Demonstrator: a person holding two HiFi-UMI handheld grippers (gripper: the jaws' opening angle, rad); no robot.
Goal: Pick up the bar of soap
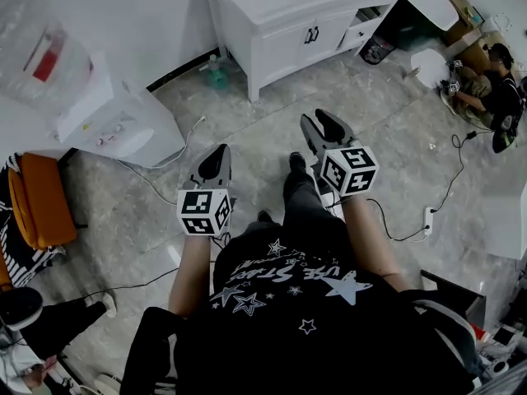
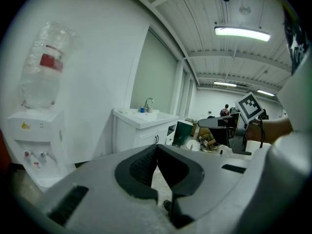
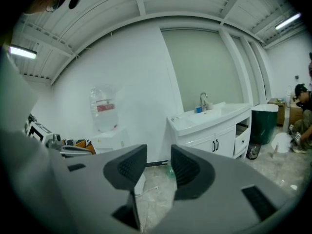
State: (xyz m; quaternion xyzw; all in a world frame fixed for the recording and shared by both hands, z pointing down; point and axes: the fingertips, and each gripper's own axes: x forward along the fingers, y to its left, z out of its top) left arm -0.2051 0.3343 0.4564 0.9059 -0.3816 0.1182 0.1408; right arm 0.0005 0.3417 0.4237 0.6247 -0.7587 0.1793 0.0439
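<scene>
No bar of soap can be made out in any view. My left gripper hangs over the grey floor, pointing toward the water dispenser; in the left gripper view its jaws meet at the tips, shut with nothing between them. My right gripper is held a little farther forward, aimed toward the white sink cabinet. In the right gripper view it stands open, with a clear gap and nothing in it. A small blue item sits by the faucet on the sink top, still far away.
An orange chair stands at the left. A green bottle lies by the cabinet's foot. Cables and a power strip trail across the floor on the right. A person crouches at the far right next to a dark green bin.
</scene>
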